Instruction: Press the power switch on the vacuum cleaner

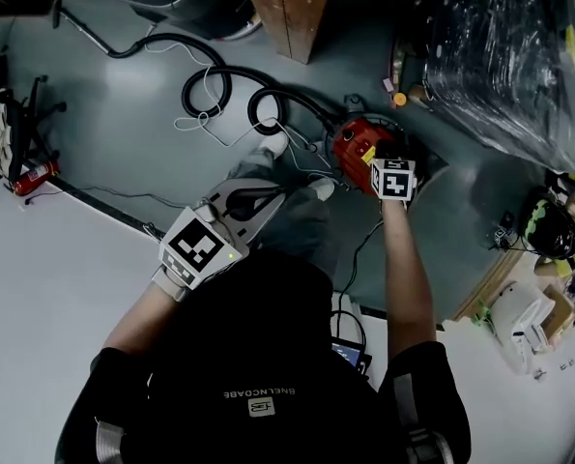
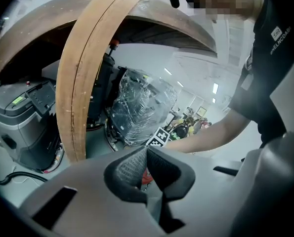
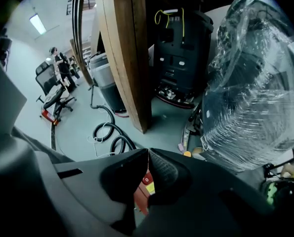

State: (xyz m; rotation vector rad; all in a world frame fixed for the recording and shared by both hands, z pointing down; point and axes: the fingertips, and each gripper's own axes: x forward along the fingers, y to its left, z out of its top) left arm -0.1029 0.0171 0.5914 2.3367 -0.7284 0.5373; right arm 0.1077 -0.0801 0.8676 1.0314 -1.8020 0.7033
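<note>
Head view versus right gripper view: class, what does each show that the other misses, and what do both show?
Only the head view: the left gripper and the wearer's right forearm. Only the right gripper view: the right gripper with its jaws together, and a distant standing person. Both: the red vacuum cleaner, coiled hose, wooden post, plastic-wrapped machine.

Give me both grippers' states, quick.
Left gripper: tongs shut, holding nothing.
Right gripper: tongs shut, holding nothing, pointed at the red vacuum cleaner.
</note>
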